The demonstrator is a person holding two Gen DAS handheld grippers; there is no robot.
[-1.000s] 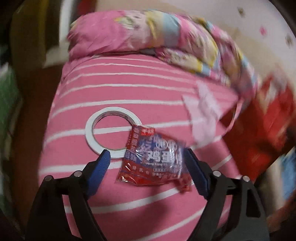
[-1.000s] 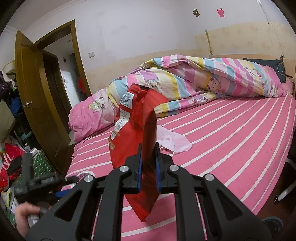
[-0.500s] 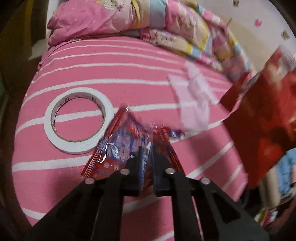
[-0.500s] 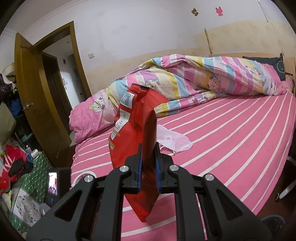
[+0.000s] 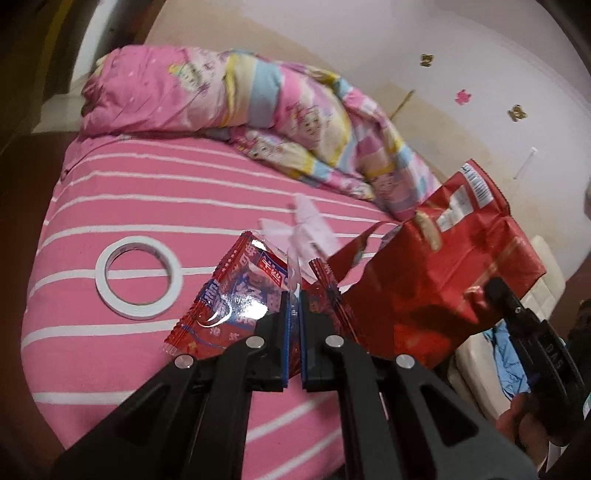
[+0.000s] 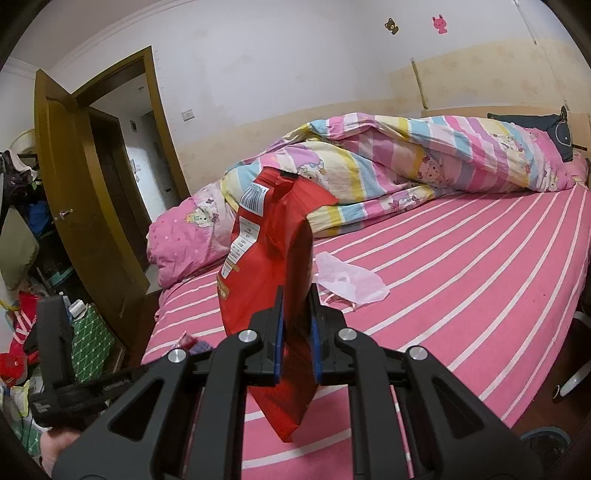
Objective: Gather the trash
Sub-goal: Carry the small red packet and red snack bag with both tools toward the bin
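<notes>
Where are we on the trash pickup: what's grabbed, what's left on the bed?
In hand: the left gripper is shut on the snack wrapper, lifted beside the open red bag; the right gripper is shut on that bag. Nothing visibly dropped in yet. Left: the pink plastic bag on the bed. The tape roll also remains.

Pink bed sheet with white stripes (image 6: 461, 280) fills the right and centre; a bunched cartoon-print quilt (image 6: 424, 162) lies along its far edge. White tape roll (image 5: 138, 282) lies flat at left. Open wooden door (image 6: 85, 221), left; two animal wall stickers (image 6: 439, 24), upper right.
</notes>
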